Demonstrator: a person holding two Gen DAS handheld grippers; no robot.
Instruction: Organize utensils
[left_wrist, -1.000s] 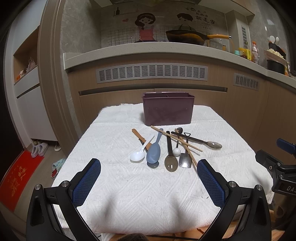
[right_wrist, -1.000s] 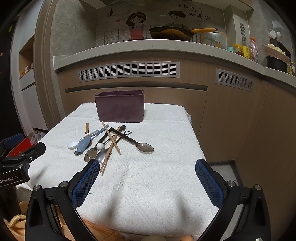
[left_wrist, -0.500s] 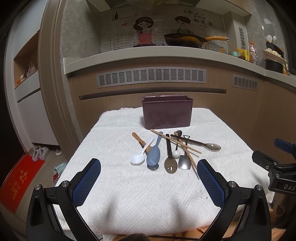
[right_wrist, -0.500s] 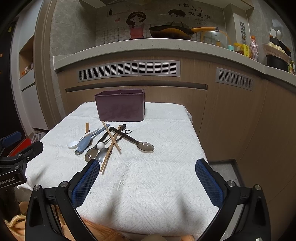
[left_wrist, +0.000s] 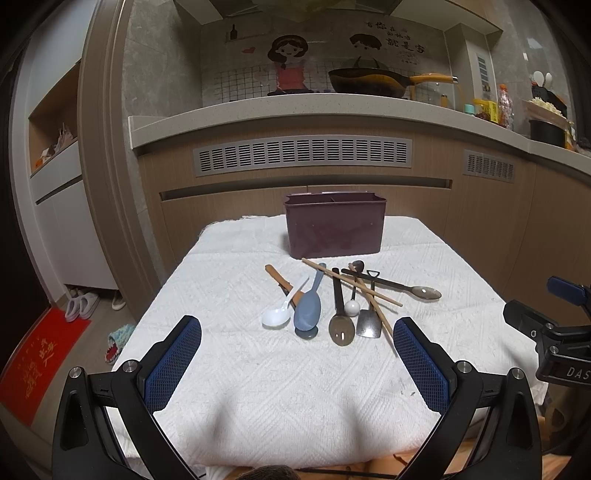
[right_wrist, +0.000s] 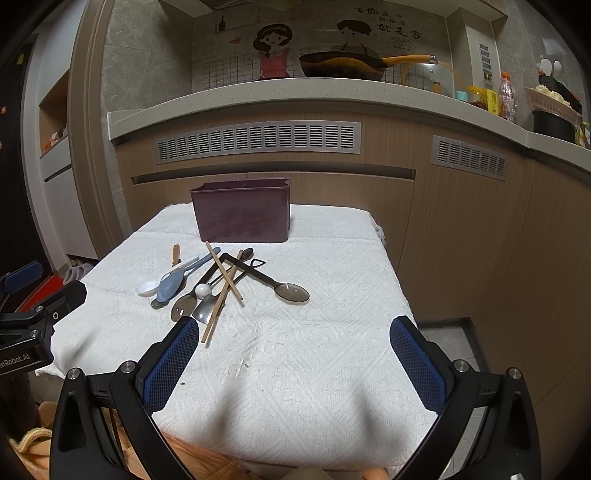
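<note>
A dark purple utensil holder (left_wrist: 334, 225) (right_wrist: 242, 212) stands at the back of a white-clothed table (left_wrist: 295, 387). In front of it lies a heap of utensils: a white spoon (left_wrist: 277, 315), a blue-grey spoon (left_wrist: 308, 308), a brown spoon (left_wrist: 341, 328), a small metal spatula (left_wrist: 369, 323), wooden chopsticks (left_wrist: 351, 282) (right_wrist: 223, 267) and a long dark spoon (left_wrist: 424, 292) (right_wrist: 291, 291). My left gripper (left_wrist: 297, 352) hovers open near the table's front, short of the heap. My right gripper (right_wrist: 290, 354) is open over the cloth, right of the heap. Nothing sits between either pair of fingers.
A wooden kitchen counter (left_wrist: 314, 107) with a wok (left_wrist: 369, 81) rises right behind the table. The table's right edge drops to a tiled floor (right_wrist: 450, 339). Slippers (left_wrist: 83, 304) and a red mat (left_wrist: 37, 365) lie on the floor at left.
Both grippers have shifted slightly, with the scene sitting a little lower in the views now. They stay open, and the utensils have not moved.
</note>
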